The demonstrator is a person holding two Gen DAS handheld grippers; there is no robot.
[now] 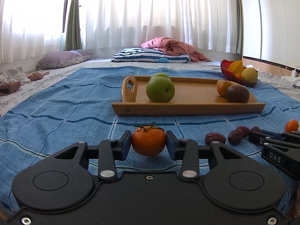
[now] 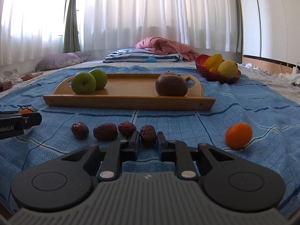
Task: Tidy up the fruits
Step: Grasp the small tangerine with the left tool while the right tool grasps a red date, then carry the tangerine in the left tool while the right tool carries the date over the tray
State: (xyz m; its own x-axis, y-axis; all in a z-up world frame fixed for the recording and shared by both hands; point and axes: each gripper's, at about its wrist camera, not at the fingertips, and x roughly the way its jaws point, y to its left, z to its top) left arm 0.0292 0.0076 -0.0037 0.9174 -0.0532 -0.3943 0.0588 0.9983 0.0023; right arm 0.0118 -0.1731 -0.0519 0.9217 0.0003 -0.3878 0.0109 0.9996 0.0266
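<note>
Gripping a small mandarin [image 1: 148,142] with its stem and leaf still on, the left gripper [image 1: 148,144] points forward and slightly downward over the blue checked bedspread [image 1: 56,112], its jaws pressed on the fruit's two sides. The right gripper [image 2: 148,142] sits just beside it to the right, aimed at the same shallow downward tilt, jaws drawn narrow on a wrinkled red date [image 2: 148,135]. Three more dates [image 2: 105,131] lie in a row on the bedspread to the left of the held one, and a kumquat [image 2: 238,135] rests apart on the right. Beyond both grippers stands a wooden tray [image 2: 129,101] carrying two green apples [image 2: 83,85] at its left end and a brown round fruit [image 2: 171,85] at its right end, with an orange one [image 1: 223,87] tucked behind it. A red bowl [image 2: 215,76] of yellow fruit sits past the tray's right corner.
</note>
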